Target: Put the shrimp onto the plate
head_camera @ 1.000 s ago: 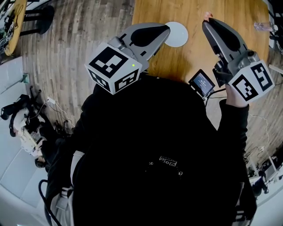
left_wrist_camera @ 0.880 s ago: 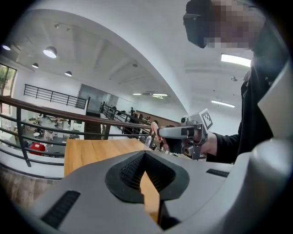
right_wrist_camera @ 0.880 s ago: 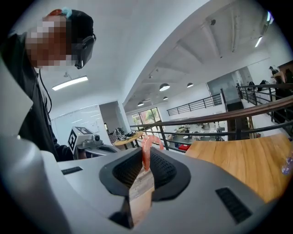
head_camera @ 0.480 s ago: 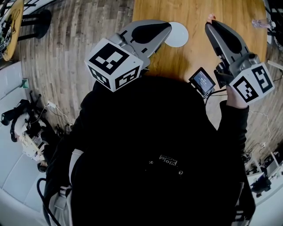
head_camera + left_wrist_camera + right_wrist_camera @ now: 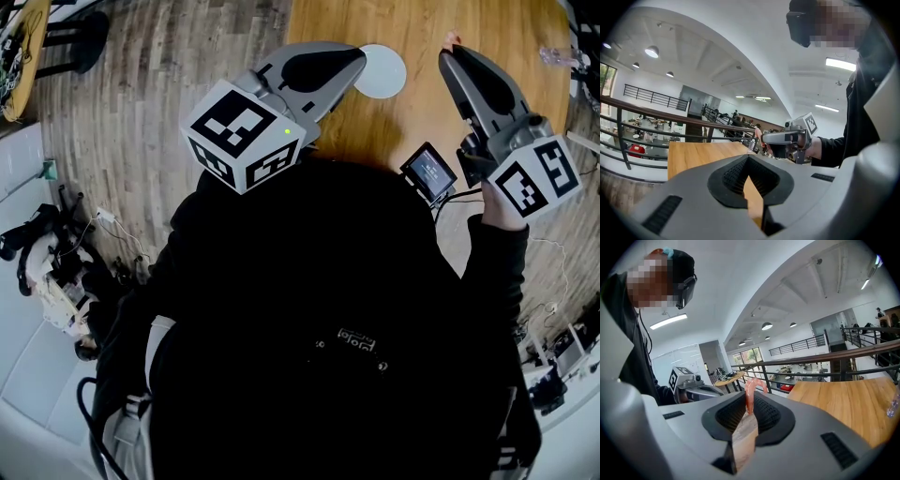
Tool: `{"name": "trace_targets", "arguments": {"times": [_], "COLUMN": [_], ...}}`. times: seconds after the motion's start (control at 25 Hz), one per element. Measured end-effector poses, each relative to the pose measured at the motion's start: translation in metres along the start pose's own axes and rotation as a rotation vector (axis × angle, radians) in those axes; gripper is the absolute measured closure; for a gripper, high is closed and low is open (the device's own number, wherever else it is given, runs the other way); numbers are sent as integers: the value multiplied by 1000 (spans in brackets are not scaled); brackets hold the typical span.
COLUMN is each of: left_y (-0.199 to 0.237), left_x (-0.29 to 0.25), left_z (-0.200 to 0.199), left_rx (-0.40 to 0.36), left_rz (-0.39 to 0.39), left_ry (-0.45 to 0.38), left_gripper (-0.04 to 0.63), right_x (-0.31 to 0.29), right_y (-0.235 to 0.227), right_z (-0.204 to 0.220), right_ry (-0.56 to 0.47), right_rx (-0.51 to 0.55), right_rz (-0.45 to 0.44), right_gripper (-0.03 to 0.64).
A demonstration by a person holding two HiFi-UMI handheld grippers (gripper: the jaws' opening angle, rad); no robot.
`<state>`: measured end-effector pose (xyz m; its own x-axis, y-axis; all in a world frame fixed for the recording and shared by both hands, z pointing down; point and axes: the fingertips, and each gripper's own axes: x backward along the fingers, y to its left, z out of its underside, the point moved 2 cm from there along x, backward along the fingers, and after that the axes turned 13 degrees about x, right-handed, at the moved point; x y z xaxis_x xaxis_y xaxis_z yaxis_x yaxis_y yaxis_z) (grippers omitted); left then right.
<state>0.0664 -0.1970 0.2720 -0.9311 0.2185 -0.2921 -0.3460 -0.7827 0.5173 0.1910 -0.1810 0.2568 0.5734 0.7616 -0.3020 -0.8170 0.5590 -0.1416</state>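
Note:
A pink shrimp [image 5: 752, 391] sticks up from between the pads of my right gripper [image 5: 750, 404], which is shut on it. From the head view the shrimp [image 5: 453, 39] shows at that gripper's tip [image 5: 451, 51], held above the wooden table [image 5: 422, 103] to the right of the plate. The small white round plate [image 5: 389, 75] lies on the table with nothing on it. My left gripper [image 5: 360, 58] hangs over the plate's left edge and hides part of it. Its jaws [image 5: 748, 158] meet at the tips with nothing between them.
A small screen device [image 5: 429, 173] sits at the table's near edge between my arms. A clear plastic bottle [image 5: 559, 54] lies at the table's far right. Wooden floor [image 5: 169, 103] lies left of the table. Railings [image 5: 825, 364] run behind it.
Only the head view has shifted slightly. Both grippers keep their places by the plate, and the shrimp stays held in the right one.

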Motion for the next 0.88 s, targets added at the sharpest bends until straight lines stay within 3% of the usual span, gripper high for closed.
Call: {"name": "trace_targets", "arguments": {"times": [0.88], "left_y": [10], "left_x": [4], "left_z": [33], "left_rx": [99], "left_rz": [-61], "left_ry": [-23], "left_gripper": [597], "right_x": [-20], "right_y": [-8], "right_z": [37], "right_ry": [147], "right_rx": [55], "right_rz": [-88], "right_gripper": [554]}}
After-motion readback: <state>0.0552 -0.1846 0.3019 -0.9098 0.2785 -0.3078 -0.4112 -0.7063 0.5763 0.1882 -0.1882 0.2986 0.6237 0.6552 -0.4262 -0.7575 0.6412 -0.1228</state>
